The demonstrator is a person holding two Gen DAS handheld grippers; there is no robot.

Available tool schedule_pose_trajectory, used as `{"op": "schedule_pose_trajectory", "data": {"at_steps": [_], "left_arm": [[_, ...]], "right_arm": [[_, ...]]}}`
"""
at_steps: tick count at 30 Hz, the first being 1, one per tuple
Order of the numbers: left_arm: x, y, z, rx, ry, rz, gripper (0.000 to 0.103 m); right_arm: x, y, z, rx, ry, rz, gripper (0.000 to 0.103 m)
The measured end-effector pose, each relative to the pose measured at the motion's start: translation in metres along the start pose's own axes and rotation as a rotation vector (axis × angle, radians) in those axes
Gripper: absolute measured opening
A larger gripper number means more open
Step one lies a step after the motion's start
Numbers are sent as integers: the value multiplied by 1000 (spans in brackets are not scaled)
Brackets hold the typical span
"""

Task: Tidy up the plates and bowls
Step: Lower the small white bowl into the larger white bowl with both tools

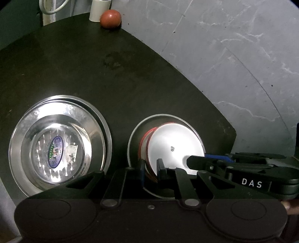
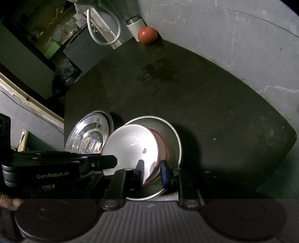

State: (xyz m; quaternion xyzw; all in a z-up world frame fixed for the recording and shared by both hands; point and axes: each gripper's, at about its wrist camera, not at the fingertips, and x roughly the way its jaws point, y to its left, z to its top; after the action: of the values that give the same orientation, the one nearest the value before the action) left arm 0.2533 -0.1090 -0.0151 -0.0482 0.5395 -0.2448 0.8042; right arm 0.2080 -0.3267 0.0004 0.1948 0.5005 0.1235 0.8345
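Left wrist view: left tongs clamped on the near rim of a white, red-striped bowl, tilted inside a steel plate on the dark counter. Right tongs pinched the same bowl's rim too. Stacked steel bowls just beside. Farther back, a red ball against a white cup.

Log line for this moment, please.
left gripper: shut on white bowl | right gripper: shut on white bowl | bowl above metal plate
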Motion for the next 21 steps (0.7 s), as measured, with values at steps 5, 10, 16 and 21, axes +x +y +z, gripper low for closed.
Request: {"op": "schedule_pose_trajectory", "data": {"at_steps": [5, 10, 16, 21], "left_arm": [[1, -1, 0, -1, 1, 3, 12], [2, -1, 0, -3, 4, 2, 13], [4, 1, 1, -6, 10, 3, 14], [5, 0, 2, -4, 10, 4, 16]], "right_arm": [[0, 0, 0, 0, 3, 0, 22], [1, 0, 0, -3, 9, -1, 24], [2, 0, 1, -4, 10, -1, 24], [2, 0, 1, -5, 10, -1, 25]]}}
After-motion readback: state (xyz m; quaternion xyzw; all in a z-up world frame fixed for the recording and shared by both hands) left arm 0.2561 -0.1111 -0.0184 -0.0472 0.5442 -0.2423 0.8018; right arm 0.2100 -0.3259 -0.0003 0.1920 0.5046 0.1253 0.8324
